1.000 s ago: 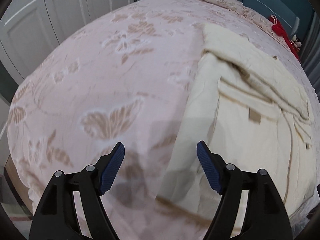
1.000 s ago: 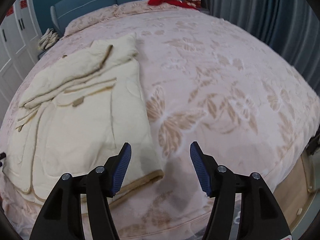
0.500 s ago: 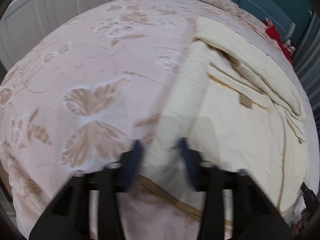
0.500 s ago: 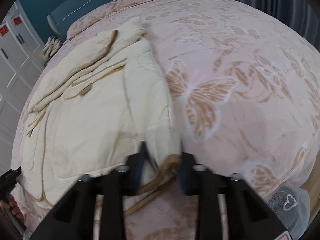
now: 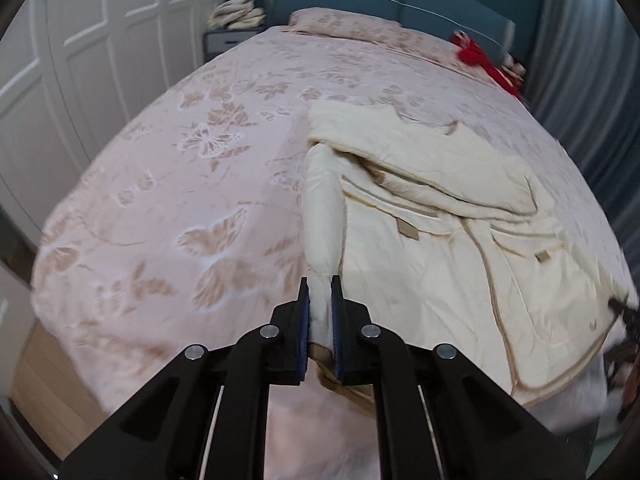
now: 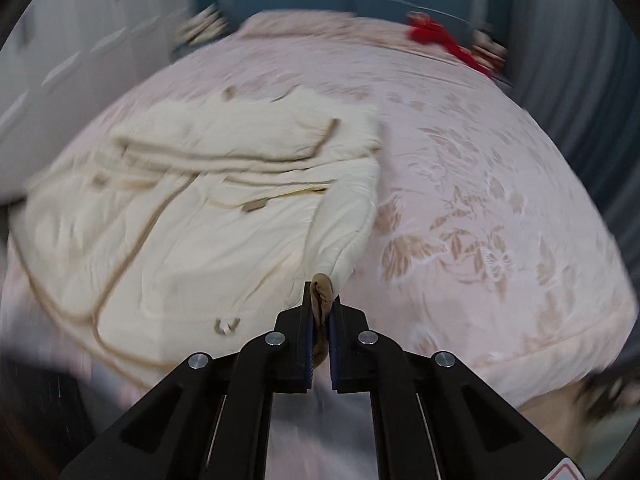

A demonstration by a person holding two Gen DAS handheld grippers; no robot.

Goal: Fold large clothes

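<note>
A large cream quilted coat (image 5: 440, 248) with tan trim lies spread on the pink butterfly-patterned bed (image 5: 168, 208). My left gripper (image 5: 320, 292) is shut on the coat's near left hem corner, and the cloth rises in a ridge up to the blue pads. In the right wrist view the same coat (image 6: 192, 220) lies to the left, and my right gripper (image 6: 321, 300) is shut on its near right hem corner, with the tan edging bunched between the pads. Both corners are lifted off the bed.
White wardrobe doors (image 5: 80, 60) stand to the left. A teal headboard (image 5: 420, 0) and a pillow (image 5: 348, 28) are at the far end. Something red (image 5: 484, 64) lies at the far right. Folded cloth (image 5: 236, 12) sits on a nightstand. Grey curtains (image 6: 580, 80) hang on the right.
Both grippers came down over the coat's near hem corners, shut on them and rose, pulling the hem up off the bed. The views now look farther along the bed.
</note>
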